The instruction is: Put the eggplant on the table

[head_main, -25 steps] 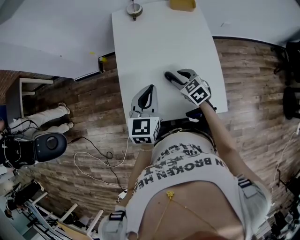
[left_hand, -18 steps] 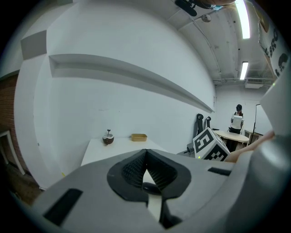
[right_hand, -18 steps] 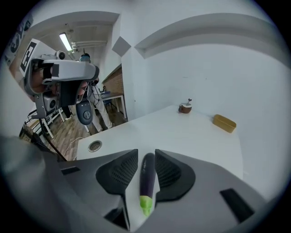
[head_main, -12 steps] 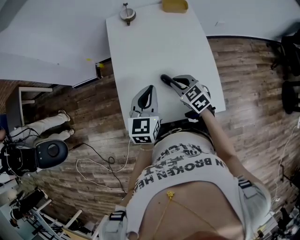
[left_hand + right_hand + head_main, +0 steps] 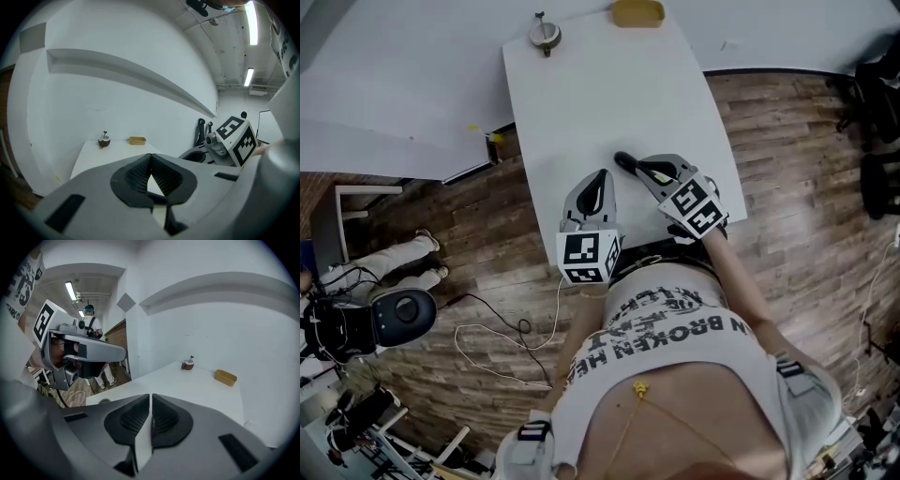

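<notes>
Hovering over the white counter [image 5: 581, 103], right hand-held gripper [image 5: 641, 166]: jaws just been closing, pressed together, nothing between them. Eggplant [image 5: 623, 160], small and dark, lies on the counter just beyond its tips. Left hand-held gripper [image 5: 599, 178] closed too, empty, beside the right one.

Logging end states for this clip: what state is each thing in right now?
eggplant: lying on the table, not gripped.
right gripper: jaws have just been closing, now shut, nothing between them.
left gripper: shut, empty.
yellow dish: upright at the table's far edge.
</notes>
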